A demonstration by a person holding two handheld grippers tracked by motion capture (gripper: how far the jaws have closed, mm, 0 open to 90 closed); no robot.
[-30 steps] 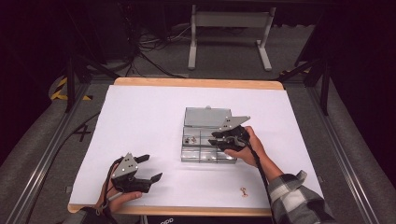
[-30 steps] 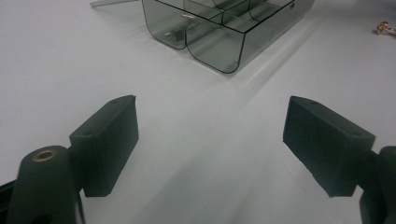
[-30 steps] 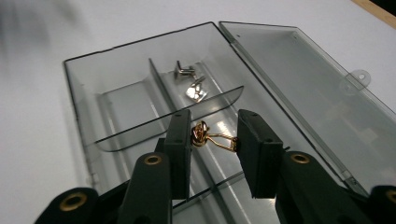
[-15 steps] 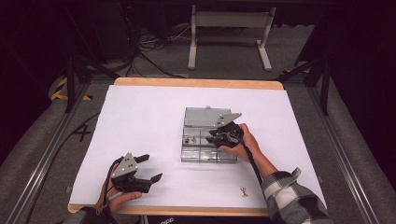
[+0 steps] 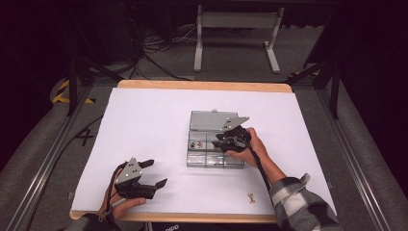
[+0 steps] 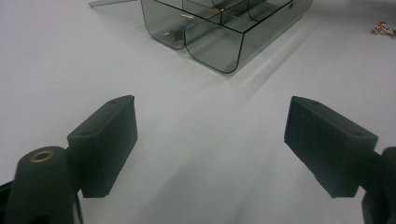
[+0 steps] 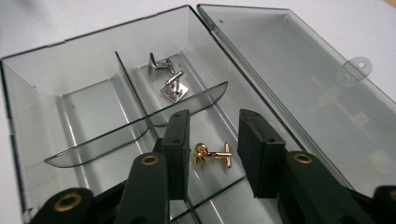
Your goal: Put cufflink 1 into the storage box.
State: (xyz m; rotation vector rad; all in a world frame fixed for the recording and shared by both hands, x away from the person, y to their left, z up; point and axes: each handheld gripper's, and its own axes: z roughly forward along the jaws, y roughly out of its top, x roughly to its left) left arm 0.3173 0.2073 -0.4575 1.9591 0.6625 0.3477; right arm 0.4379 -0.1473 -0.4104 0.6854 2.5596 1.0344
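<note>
A clear grey compartment box (image 5: 211, 159) lies in the middle of the white table with its lid (image 5: 208, 120) folded open to the far side. My right gripper (image 5: 217, 141) reaches into it from the right. In the right gripper view the right gripper (image 7: 215, 121) is open, its jaws standing either side of a gold cufflink (image 7: 212, 154) on the compartment floor, with a gap at each pad. Two silver cufflinks (image 7: 168, 77) lie in the compartment beyond. My left gripper (image 5: 159, 172) rests near the front left edge, wide open (image 6: 210, 107) and holding nothing.
A second gold cufflink (image 5: 251, 197) lies loose on the table in front of the box, near the right forearm, and also shows in the left gripper view (image 6: 385, 29). The box's thin dividers (image 7: 140, 126) stand close to the right jaws. The open lid (image 7: 299, 79) lies flat.
The right gripper has edged a little to the left, further over the box. The left gripper has kept still.
</note>
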